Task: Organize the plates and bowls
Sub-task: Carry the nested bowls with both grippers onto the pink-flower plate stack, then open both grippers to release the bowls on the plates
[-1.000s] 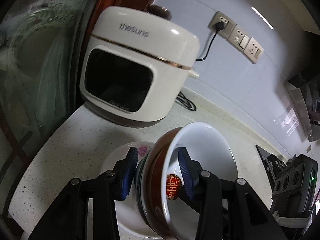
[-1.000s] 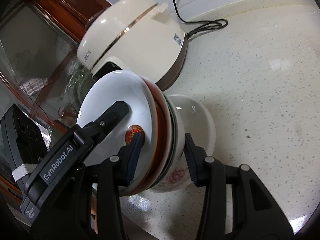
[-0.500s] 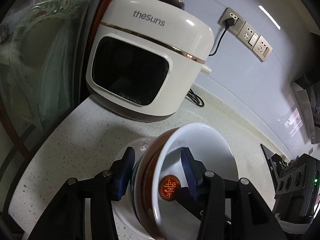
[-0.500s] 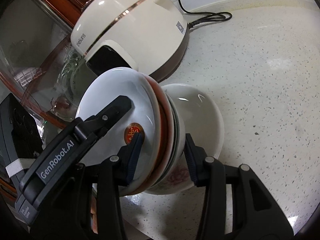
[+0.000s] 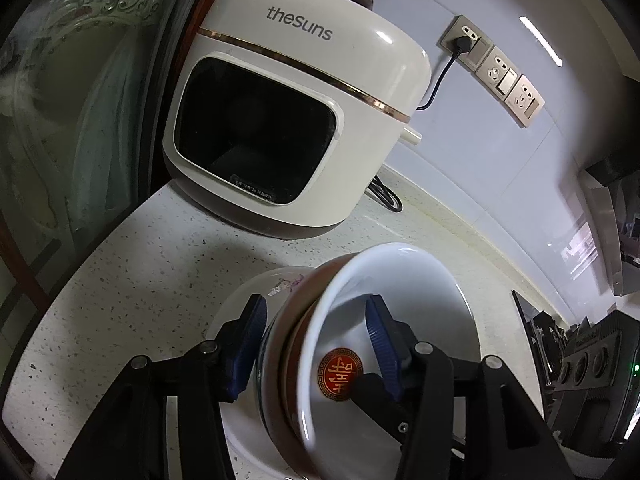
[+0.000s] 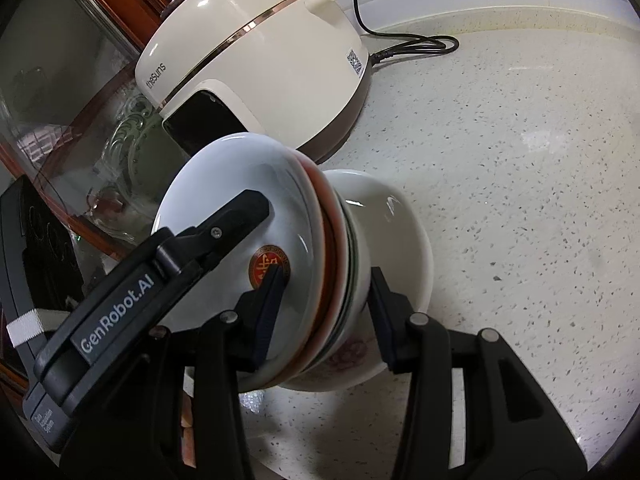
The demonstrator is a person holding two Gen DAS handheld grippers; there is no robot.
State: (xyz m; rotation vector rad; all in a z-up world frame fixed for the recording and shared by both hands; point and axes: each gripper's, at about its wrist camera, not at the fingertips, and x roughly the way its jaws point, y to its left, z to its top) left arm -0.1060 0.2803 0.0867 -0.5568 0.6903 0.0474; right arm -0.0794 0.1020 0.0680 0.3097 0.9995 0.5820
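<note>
A nested stack of bowls [image 5: 352, 344] is tilted on its side: a white bowl with a red round emblem innermost, a red-brown one behind it, then a green-rimmed one with a pink flower. My left gripper [image 5: 316, 344] and my right gripper [image 6: 324, 312] are both shut on this stack from opposite sides, one finger inside the emblem bowl, the other on the outer wall. The stack [image 6: 256, 252] leans into a larger white bowl [image 6: 404, 240] that lies on the speckled counter; it also shows in the left wrist view [image 5: 236, 320].
A cream "thesuns" rice cooker [image 5: 288, 120] stands close behind the bowls, its cord [image 6: 412, 46] trailing on the counter to a wall socket [image 5: 466, 40]. A glass cabinet door with a wooden frame [image 5: 60, 120] is at the left. Speckled counter [image 6: 520, 200] stretches to the right.
Both grippers and the bowl stack have lowered and drawn slightly back from the rice cooker, bringing the stack down into the large white bowl. The grip is unchanged.
</note>
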